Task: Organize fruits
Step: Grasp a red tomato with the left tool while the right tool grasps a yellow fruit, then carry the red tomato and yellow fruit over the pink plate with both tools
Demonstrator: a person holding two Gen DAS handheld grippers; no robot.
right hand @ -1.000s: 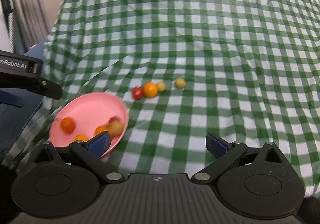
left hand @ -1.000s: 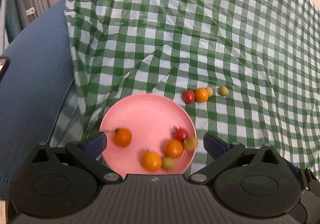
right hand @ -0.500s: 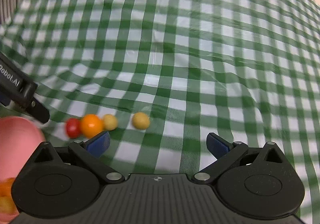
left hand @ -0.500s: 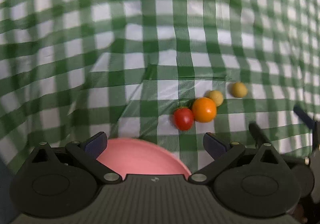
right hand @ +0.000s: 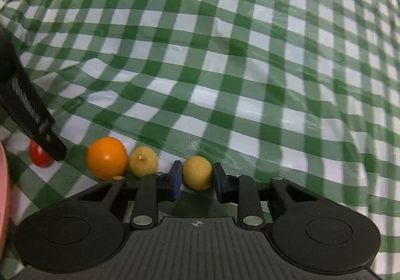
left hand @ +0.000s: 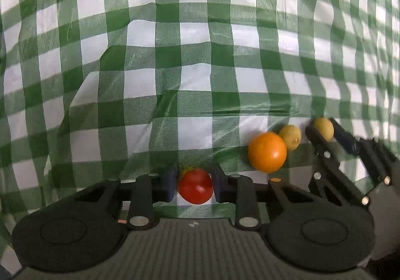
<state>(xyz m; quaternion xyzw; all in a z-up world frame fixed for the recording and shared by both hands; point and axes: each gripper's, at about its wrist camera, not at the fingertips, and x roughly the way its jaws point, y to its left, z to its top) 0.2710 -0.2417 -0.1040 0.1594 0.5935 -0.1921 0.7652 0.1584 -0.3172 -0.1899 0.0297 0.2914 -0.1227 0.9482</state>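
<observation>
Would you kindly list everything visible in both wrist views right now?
red tomato: one, red, between the left tongs' pads
orange fruit: one, orange, on the cloth, touching a yellow fruit
yellow fruits: two, yellow; one beside the orange fruit, one between the right tongs' pads
checked cloth: one, green and white, wrinkled, under everything
pink plate: one, pink, edge only at far left
left tongs: black, blue pads, closing on the tomato
right tongs: black, blue pads, shut on the yellow fruit

Beyond my fruit row, checked cloth (right hand: 225, 67) lies bare; orange fruit (left hand: 267, 152) and yellow fruit (left hand: 290, 136) crowd between my grippers.
</observation>
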